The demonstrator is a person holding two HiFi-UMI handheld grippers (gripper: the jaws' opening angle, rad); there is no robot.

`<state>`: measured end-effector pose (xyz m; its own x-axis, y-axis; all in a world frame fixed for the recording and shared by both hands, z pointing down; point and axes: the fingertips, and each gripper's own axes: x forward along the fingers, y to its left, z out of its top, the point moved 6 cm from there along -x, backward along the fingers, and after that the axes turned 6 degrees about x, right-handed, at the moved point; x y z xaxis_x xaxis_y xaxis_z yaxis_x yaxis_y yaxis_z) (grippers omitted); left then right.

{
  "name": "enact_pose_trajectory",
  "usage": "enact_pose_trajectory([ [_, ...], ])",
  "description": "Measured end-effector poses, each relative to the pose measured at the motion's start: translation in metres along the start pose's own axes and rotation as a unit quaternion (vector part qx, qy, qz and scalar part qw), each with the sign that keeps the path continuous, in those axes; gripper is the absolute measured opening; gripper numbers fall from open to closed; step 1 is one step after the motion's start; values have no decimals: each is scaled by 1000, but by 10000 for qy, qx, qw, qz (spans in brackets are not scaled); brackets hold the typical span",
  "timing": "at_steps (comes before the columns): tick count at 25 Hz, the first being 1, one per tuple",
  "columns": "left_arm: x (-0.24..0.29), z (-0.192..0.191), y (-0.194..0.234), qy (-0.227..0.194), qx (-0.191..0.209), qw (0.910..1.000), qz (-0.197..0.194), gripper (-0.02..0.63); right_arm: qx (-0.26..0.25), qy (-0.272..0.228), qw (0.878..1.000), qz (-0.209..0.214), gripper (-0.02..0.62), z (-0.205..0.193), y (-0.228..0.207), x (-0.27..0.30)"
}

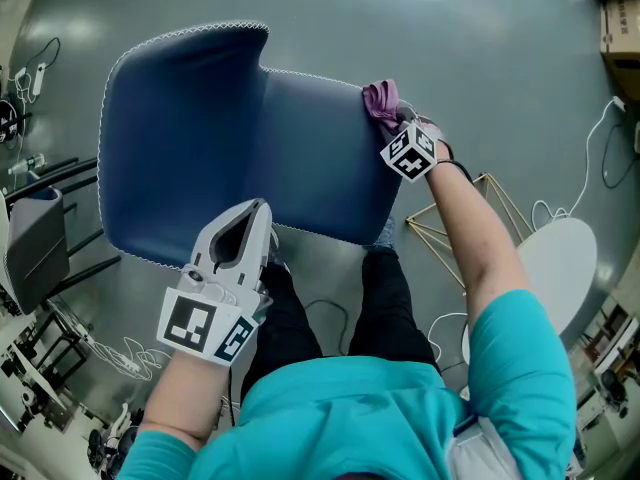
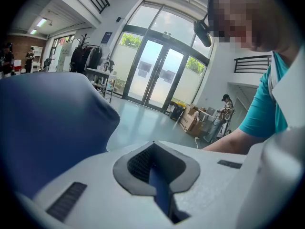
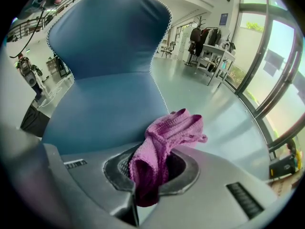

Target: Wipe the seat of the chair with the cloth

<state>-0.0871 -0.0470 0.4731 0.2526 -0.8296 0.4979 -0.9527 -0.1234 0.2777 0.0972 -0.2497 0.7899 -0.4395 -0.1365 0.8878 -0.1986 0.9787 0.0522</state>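
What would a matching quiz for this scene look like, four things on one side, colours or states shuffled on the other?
Things:
1 cloth
2 chair
3 right tongs
4 floor

Matches:
A grey
B shut on fabric
C pinkish purple
D dark blue

Pairs: 1-C, 2-D, 3-B, 4-A

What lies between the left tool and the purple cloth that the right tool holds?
Only the bare blue seat of the chair lies between the left tool and the cloth. The head view shows this.
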Motion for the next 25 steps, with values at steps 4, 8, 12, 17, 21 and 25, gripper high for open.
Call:
enact_pose_trajectory([
  [4, 0, -1, -1, -6, 39, 10000, -25, -13, 80, -11, 10000, -38, 55, -6, 0, -1],
  [8, -2, 0, -2, -14, 46, 10000, -39, -13, 158, -72, 9998, -76, 55, -5, 0, -4],
  [12, -4, 0, -4, -7, 54, 10000, -34, -13, 242, -77, 9996, -97, 55, -12, 0, -8],
  [17, -4, 1, -8, -31, 98, 9999, -59, -14, 394, -105, 9991, -137, 55, -22, -2, -12],
  [21, -3, -1, -10, 5, 135, 9999, -81, -12, 465, -159, 9986, -169, 55, -22, -2, -12],
  [25, -2, -3, -12, 22, 126, 9999, -83, -13, 532, -158, 9983, -189, 55, -27, -4, -13],
])
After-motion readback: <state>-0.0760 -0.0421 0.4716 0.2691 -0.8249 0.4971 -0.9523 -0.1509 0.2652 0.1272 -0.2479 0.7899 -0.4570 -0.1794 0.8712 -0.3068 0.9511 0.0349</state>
